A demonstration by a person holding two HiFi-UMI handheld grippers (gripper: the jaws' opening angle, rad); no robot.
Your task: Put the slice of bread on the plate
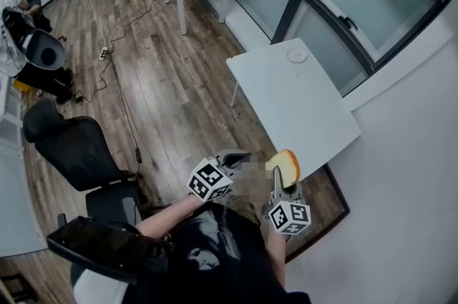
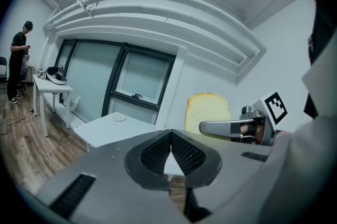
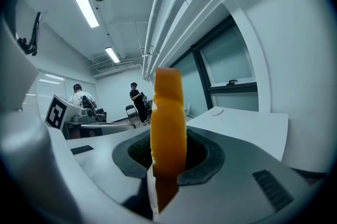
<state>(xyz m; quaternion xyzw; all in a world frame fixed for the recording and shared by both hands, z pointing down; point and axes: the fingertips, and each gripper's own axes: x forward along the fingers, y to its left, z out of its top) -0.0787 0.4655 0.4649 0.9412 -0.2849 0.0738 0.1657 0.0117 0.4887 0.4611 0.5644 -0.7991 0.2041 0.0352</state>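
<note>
My right gripper (image 3: 168, 157) is pinching the bread (image 3: 168, 112) by its lower edge. The slice stands upright between the pads and shows edge-on in the right gripper view, crust toward the camera. My left gripper (image 2: 171, 138) has its jaws pressed together on nothing and is held just beside the right one, level with it. From there the bread shows face-on, pale with a tan crust.

Both grippers are in the air close to my body, short of the near end of the white surface (image 1: 300, 109). The bread is therefore held up, touching neither the surface nor the plate.

The plate (image 1: 296, 54) is small and white. It sits at the far end of the surface, by the window (image 1: 358, 16), well apart from the slice, and I see nothing on it.

I judge this to be the carry: the bread is gripped and lifted, and the placing is not yet begun.

The next move calls for a long reach over the length of the surface to bring the slice above the plate. Then I would roll the wrist so the slice lies flat instead of on edge and lower it until it rests on the plate. Only then should I spread the jaws. The plate is small, so the slice needs centring or it may hang over the rim. My left gripper has no part in this that I can tell.
</note>
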